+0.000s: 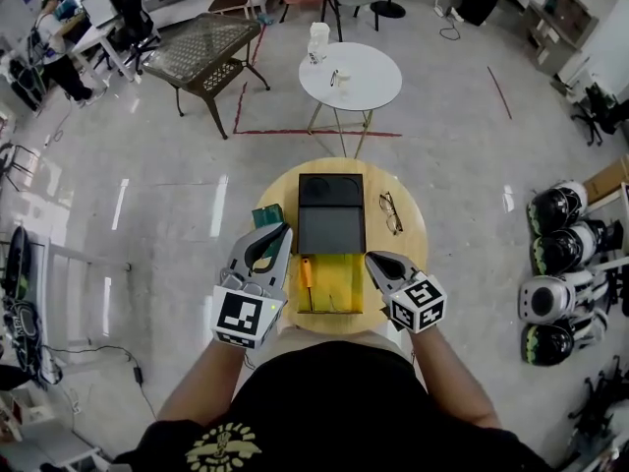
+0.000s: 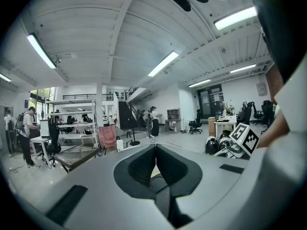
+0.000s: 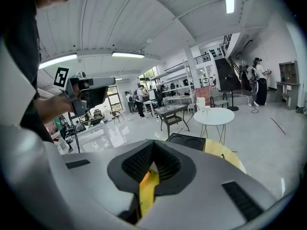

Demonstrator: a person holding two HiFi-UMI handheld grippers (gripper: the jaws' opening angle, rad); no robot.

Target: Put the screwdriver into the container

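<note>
One orange-handled screwdriver (image 1: 306,272) lies inside the single yellow container (image 1: 341,281), along its left wall, on the round wooden table (image 1: 412,234). Directly beyond the container sits one black case (image 1: 331,214), with one pair of glasses (image 1: 390,212) to its right and one green object (image 1: 266,216) to its left. Two grippers flank the container and point away from the person: left gripper (image 1: 279,232) just beside the left wall, right gripper (image 1: 373,258) at the right wall, each with jaws closed together on nothing.

Head view steeply down; both gripper views low, near-level, roomward (mesh table (image 1: 201,45) in all).
</note>
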